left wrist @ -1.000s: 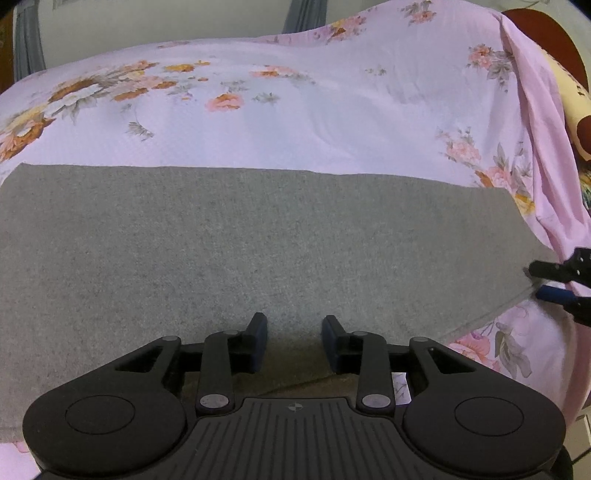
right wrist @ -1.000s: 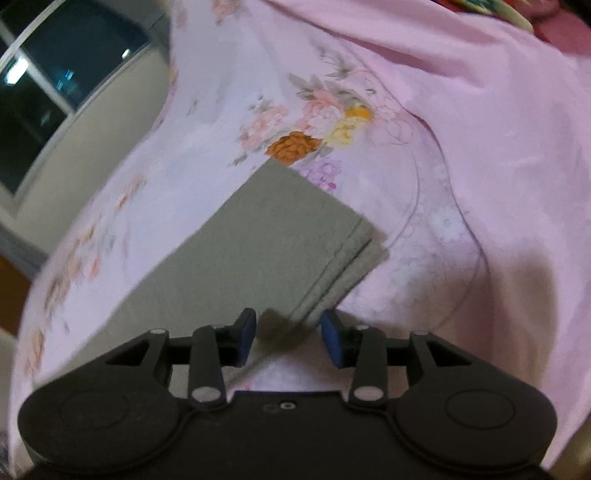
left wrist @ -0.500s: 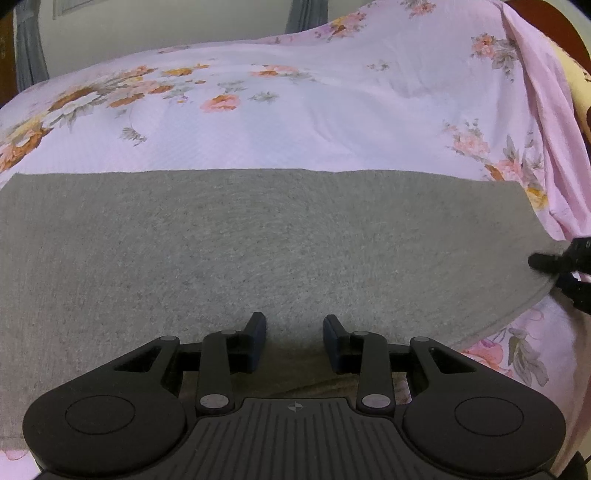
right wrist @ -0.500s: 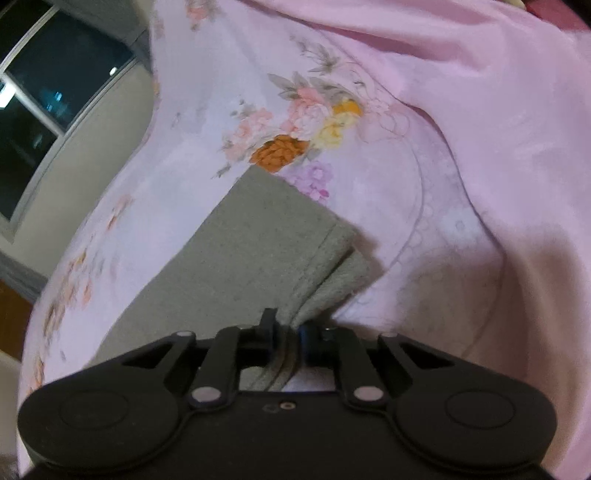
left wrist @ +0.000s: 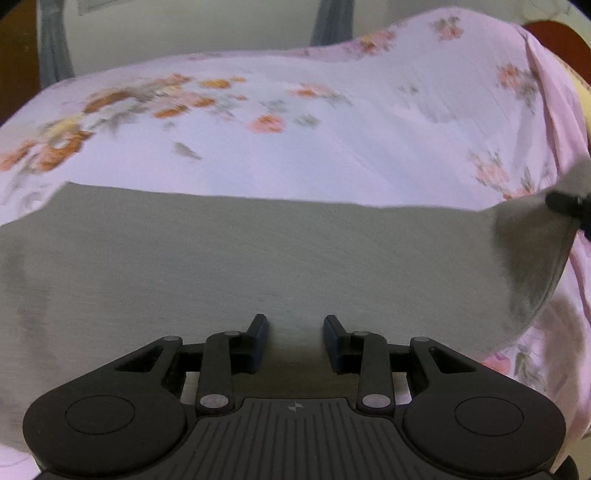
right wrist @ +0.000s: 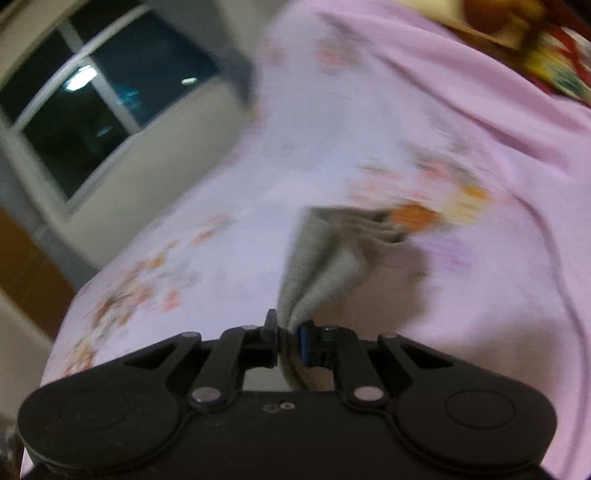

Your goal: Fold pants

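Observation:
The grey pants lie folded lengthwise across the pink floral bedsheet. My left gripper is open and empty, low over the near edge of the pants at their middle. My right gripper is shut on the right end of the pants and holds it lifted off the sheet. In the left wrist view the right gripper shows at the far right with the raised grey corner hanging from it.
A window and a pale wall stand beyond the bed. A colourful pillow or cloth lies at the bed's right end. A dark red headboard shows at the top right.
My right gripper closed on the end of the pants and has lifted it up off the sheet. My left gripper stayed open over the middle of the pants.

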Tool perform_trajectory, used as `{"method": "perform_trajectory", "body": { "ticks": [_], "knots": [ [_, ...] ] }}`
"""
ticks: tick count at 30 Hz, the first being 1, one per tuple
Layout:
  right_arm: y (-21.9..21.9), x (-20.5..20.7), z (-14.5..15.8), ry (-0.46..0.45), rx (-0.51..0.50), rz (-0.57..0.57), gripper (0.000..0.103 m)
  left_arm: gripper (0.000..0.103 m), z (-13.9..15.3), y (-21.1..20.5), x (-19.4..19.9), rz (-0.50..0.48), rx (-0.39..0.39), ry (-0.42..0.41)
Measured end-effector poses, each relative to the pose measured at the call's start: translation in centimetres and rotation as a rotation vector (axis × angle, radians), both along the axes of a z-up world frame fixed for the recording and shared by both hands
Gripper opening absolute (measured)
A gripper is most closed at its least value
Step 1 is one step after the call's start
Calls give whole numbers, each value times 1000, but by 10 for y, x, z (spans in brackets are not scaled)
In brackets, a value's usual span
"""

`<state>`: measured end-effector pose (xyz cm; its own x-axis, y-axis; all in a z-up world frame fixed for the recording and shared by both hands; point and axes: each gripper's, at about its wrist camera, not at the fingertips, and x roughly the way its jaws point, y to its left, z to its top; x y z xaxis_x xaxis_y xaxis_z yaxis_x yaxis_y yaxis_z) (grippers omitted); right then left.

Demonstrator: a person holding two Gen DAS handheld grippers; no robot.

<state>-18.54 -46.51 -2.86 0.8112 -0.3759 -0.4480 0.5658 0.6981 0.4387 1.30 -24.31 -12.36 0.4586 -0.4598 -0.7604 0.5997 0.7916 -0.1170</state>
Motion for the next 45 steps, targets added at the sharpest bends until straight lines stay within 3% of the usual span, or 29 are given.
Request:
{"method": "perform_trajectory", "body": {
  "ticks": [6,10,14,16,18,19,20,23,27,28,32,36,37,38,39,42,45],
  "knots": [
    [87,76,1,29,-78,279,11,34,7,58,19,99,-16,-18],
    [131,121,-38,115,-25,435,15,34,-1,106,35,201,-15,1],
    [157,150,-87,307,17,500,25,34,-14,147,51,271,-72,92],
    [159,146,-86,292,2,504,28,35,-18,159,55,277,-129,135],
    [153,140,-76,262,33,512,39,53,-18,168,58,291,-210,191],
    [151,134,-69,236,35,511,44,78,-19,171,59,293,-243,205],
    [148,127,-60,201,23,508,44,87,-18,172,58,301,-276,209],
    [138,109,-41,149,-39,461,47,87,-13,162,57,271,-348,227],
    [112,83,-34,103,-31,388,50,86,-27,145,61,247,-394,373],
    [106,76,-35,98,-23,372,50,85,-32,143,62,254,-412,413],
    [88,51,-41,81,12,320,50,56,-54,132,62,280,-455,493],
    [77,38,-48,61,29,282,50,50,-65,113,59,269,-469,510],
    [75,36,-50,55,34,269,50,42,-67,107,59,259,-469,506],
    [72,35,-51,52,39,251,50,26,-68,102,60,254,-465,507],
    [69,36,-52,54,40,232,50,21,-68,97,61,258,-459,506],
    [61,34,-52,57,23,164,50,19,-54,96,59,276,-463,427],
    [53,35,-53,75,15,112,47,19,-19,109,53,245,-528,313]
  ]
}}
